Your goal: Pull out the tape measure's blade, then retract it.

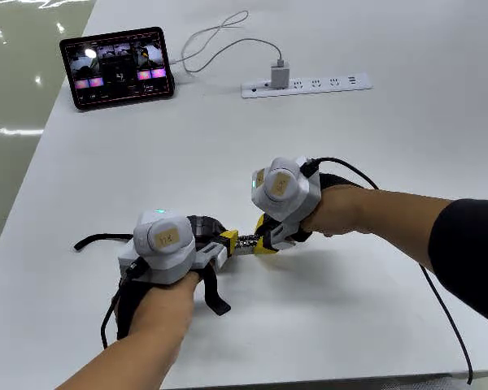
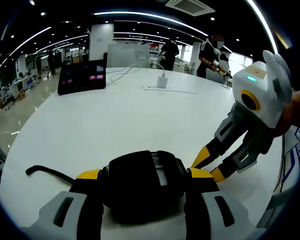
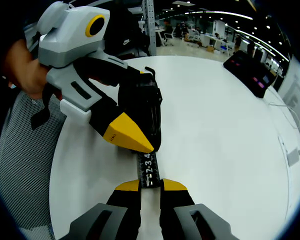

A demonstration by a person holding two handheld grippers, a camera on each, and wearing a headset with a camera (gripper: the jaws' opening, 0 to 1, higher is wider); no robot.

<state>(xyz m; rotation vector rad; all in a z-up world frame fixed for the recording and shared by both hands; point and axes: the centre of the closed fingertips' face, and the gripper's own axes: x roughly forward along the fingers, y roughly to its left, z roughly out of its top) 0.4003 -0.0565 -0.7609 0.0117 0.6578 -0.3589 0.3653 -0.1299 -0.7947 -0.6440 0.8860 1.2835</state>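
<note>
The black tape measure (image 1: 205, 227) rests on the white table (image 1: 350, 162), clamped across its body by my left gripper (image 1: 220, 242), which is shut on it. In the left gripper view the case (image 2: 145, 187) sits between the yellow-tipped fingers (image 2: 88, 175). A short length of blade (image 3: 148, 167), with black numerals on it, sticks out of the case (image 3: 142, 107). My right gripper (image 3: 151, 185) is shut on the blade's tip. In the head view the right gripper (image 1: 260, 242) meets the left one nose to nose over the short blade (image 1: 244, 243).
A tablet (image 1: 118, 67) stands at the far left of the table. A power strip (image 1: 307, 84) with a white charger (image 1: 279, 75) and its cable lies at the back. The tape measure's black strap (image 1: 98, 240) trails left. The table's left edge and front edge are close.
</note>
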